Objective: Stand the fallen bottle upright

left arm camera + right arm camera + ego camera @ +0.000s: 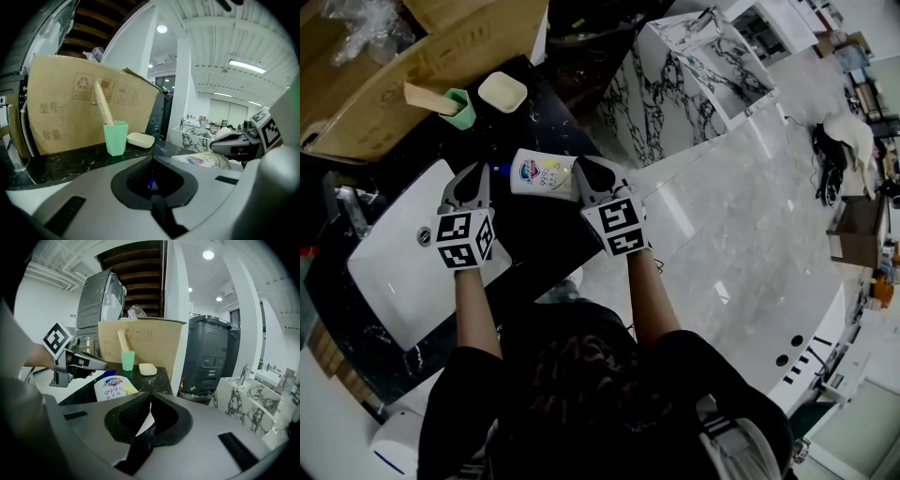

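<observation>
Right now your left gripper [151, 158] has its jaws pressed together, clamping nothing, and your right gripper [150, 393] is the same. The bottle [542, 175] lies on its side on the black counter [534, 239] between the two claws. Its blue cap [498, 170] is just beside the left tips and its other end is just beside the right tips; whether either touches it cannot be told. Ahead of the left claw stand a green cup [116, 137] and a cream dish [140, 139], against a cardboard box [70, 110]. A white sink [389, 267] lies beneath that claw.
</observation>
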`<state>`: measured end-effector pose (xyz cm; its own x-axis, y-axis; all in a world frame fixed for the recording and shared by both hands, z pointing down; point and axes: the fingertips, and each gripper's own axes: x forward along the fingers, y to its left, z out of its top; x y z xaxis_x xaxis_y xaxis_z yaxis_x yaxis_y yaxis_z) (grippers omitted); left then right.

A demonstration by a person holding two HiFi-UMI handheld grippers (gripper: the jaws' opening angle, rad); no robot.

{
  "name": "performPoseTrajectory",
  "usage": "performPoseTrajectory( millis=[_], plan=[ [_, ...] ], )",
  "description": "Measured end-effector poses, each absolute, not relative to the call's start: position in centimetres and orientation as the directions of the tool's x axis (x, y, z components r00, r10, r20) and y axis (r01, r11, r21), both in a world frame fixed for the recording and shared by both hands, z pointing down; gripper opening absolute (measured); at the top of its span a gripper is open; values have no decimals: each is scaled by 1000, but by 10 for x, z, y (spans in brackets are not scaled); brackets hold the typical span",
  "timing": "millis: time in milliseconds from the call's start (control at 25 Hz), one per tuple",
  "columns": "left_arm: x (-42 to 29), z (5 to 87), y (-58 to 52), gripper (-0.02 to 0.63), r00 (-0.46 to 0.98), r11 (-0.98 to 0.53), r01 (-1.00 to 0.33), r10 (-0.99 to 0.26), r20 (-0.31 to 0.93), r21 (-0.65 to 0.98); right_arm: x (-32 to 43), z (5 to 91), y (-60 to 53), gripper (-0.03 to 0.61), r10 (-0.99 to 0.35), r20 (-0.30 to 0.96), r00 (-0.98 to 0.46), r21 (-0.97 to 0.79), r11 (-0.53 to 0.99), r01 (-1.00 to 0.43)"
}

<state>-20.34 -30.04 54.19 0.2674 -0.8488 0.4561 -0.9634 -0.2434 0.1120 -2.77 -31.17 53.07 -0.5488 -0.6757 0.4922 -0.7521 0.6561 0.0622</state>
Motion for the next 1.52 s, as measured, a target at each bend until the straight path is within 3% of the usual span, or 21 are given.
performPoseTrajectory(
  millis=[400, 480, 520, 800, 1080, 1520],
  plan=[
    [-203, 552, -310, 23, 290, -227, -955, -847, 446, 190, -31, 532, -314, 15, -665, 491, -562, 74, 675, -734],
    [-204, 556, -310, 104, 292, -227, -955, -838, 460, 194, -32, 532, -315, 15, -663, 490, -566, 73, 678, -731],
    [-203, 559, -310, 112, 298, -228, -953, -831, 469, 200, -33, 532, -315, 15, -663, 489, -567, 73, 679, -730],
    [-203, 568, -311, 110, 295, -221, -954, -817, 495, 204, -33, 533, -315, 15, -660, 485, -574, 65, 682, -728],
    [-202, 566, -310, 54, 280, -227, -960, -812, 512, 166, -33, 533, -315, 15, -659, 481, -578, 48, 678, -733],
    [-201, 542, -313, 52, 247, -243, -967, -833, 495, 72, -31, 532, -312, 15, -655, 475, -589, 3, 670, -742]
  ],
)
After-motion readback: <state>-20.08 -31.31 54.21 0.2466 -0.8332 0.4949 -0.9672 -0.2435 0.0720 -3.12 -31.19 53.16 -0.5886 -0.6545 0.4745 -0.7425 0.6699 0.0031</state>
